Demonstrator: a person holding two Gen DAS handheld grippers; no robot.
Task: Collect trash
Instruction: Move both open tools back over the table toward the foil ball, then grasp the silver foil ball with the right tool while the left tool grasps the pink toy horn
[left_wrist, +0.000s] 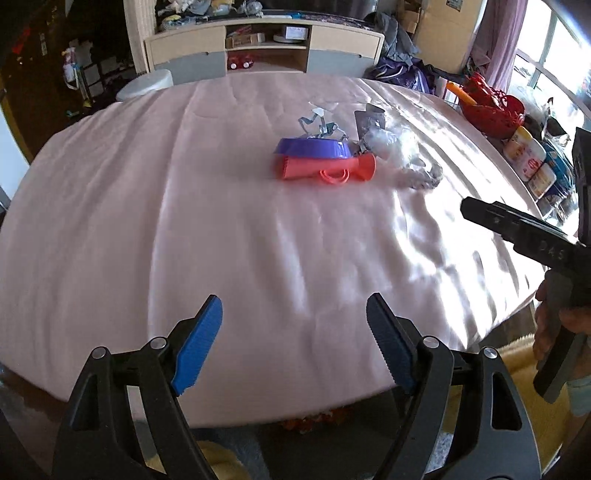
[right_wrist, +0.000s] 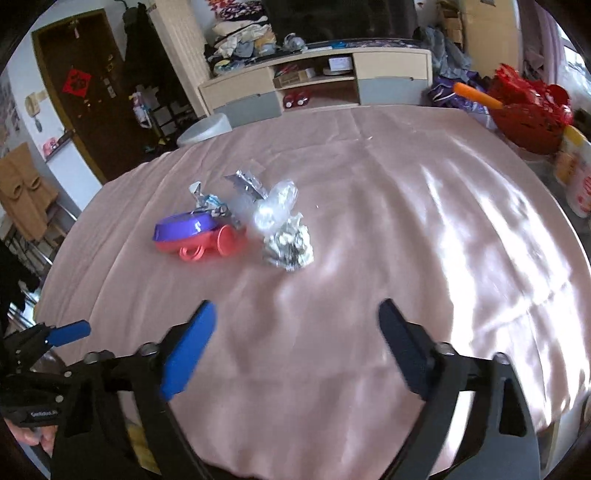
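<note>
Pink cloth-covered table (right_wrist: 369, 229) carries everything. Purple bowl (right_wrist: 184, 226) sits on a coral container (right_wrist: 207, 245), crumpled wrappers (right_wrist: 212, 205) inside it. Foil and plastic trash (right_wrist: 286, 236) lies just beside. Left gripper (left_wrist: 295, 343) and right gripper (right_wrist: 295, 347): jaws apart, nothing between.

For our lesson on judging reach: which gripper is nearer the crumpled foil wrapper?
Right, slightly. The right gripper faces the crumpled foil wrapper almost head-on; the left gripper sits further left, so the wrapper lies diagonally away.

Light: daylight from the window (left_wrist: 546, 62) at far right
Glare: bright patches on the pink cloth (right_wrist: 461, 229) at right
Blur: right wrist view smeared
Edges: fisheye bending, dark corners
</note>
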